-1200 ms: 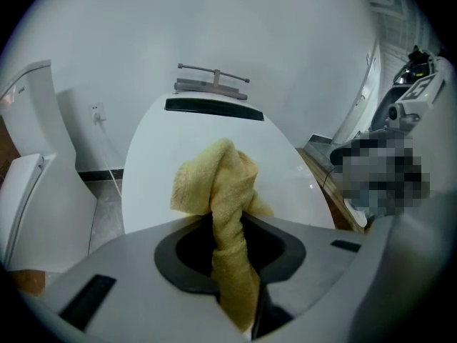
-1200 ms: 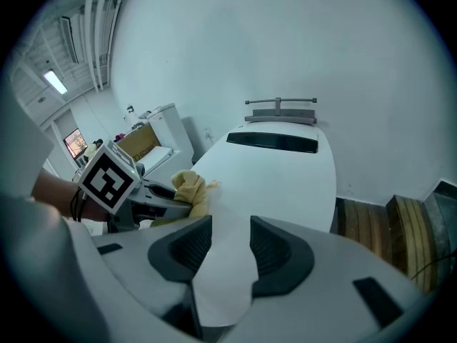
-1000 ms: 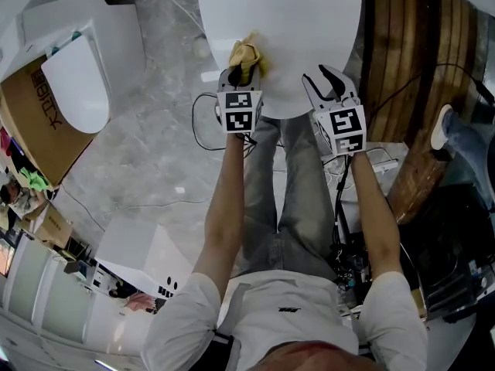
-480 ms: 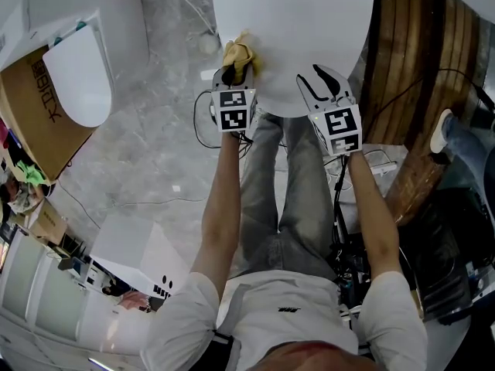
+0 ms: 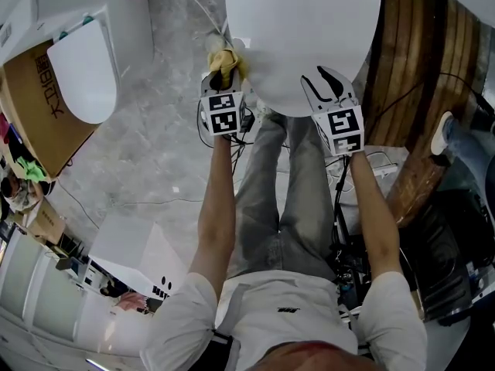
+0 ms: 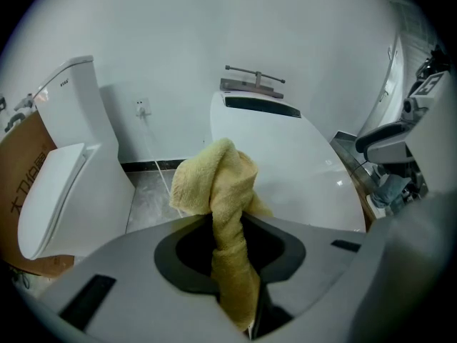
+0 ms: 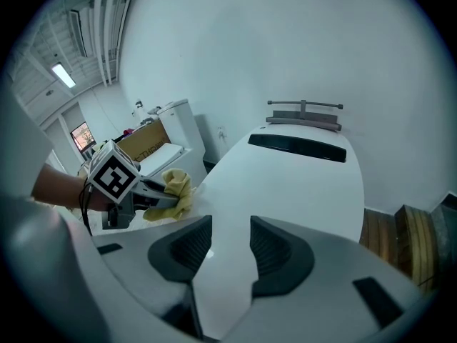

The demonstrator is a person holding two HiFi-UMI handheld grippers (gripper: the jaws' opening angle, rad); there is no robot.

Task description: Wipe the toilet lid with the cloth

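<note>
Left claw (image 5: 222, 73) slid to lid (image 5: 309, 29) edge — clamping cloth (image 5: 222, 55); right claw (image 5: 328, 81) parted.

Floor (image 5: 147, 153): grey marbled tile. A white toilet (image 5: 309, 29), lid closed, is stood on it; a second toilet (image 5: 81, 60) and a cardboard box (image 5: 31, 122) are placed at left. Dark wooden planking (image 5: 410, 91) is laid at right. A thin cable (image 5: 139, 202) is trailed across the tile.

toilet lid (image 5: 309, 37) cropped, cloth (image 6: 228, 213) end hidden
</note>
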